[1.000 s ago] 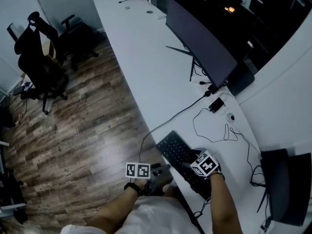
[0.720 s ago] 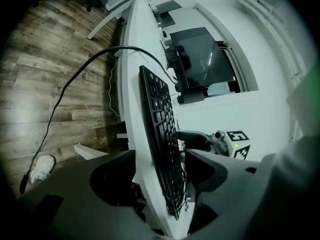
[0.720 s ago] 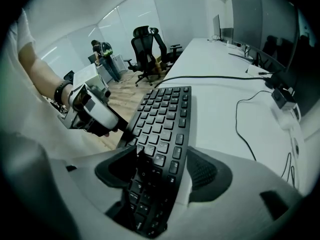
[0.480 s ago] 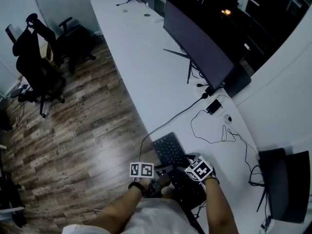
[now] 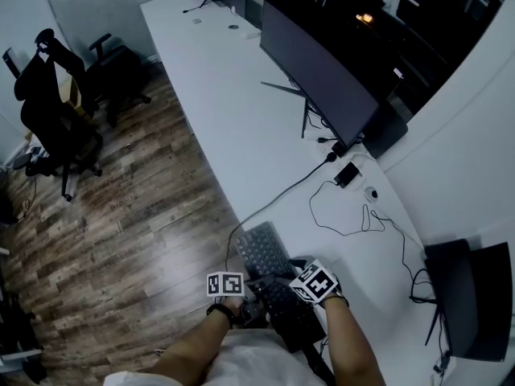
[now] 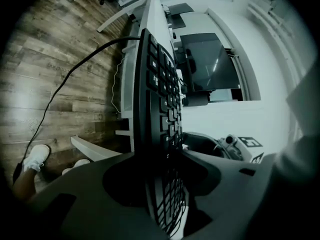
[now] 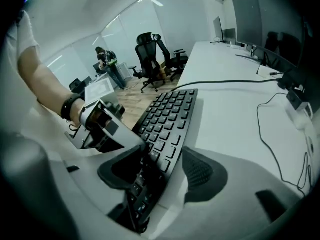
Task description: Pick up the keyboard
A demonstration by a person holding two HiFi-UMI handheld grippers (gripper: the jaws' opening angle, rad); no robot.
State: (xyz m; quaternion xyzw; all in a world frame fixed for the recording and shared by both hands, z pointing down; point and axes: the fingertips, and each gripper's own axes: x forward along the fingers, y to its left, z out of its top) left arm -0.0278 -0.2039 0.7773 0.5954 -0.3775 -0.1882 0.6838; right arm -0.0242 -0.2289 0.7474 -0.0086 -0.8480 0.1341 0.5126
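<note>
Grasp step in progress. Keyboard (image 5: 269, 273) lies at the front edge of the desk (image 5: 241, 119). Left hand-held gripper (image 6: 165, 154) is closing, pads apparently clamping the rim. Right hand-held gripper (image 7: 162, 166) is closing astride the keyboard, 1 pad apparently unseated. Next: seat both grips, lift level, mind the cable (image 5: 282, 195).

The keyboard (image 5: 269, 270) lies at the desk's (image 5: 241, 119) near edge, monitor (image 5: 318, 67) behind it, chairs (image 5: 56, 107) left.
</note>
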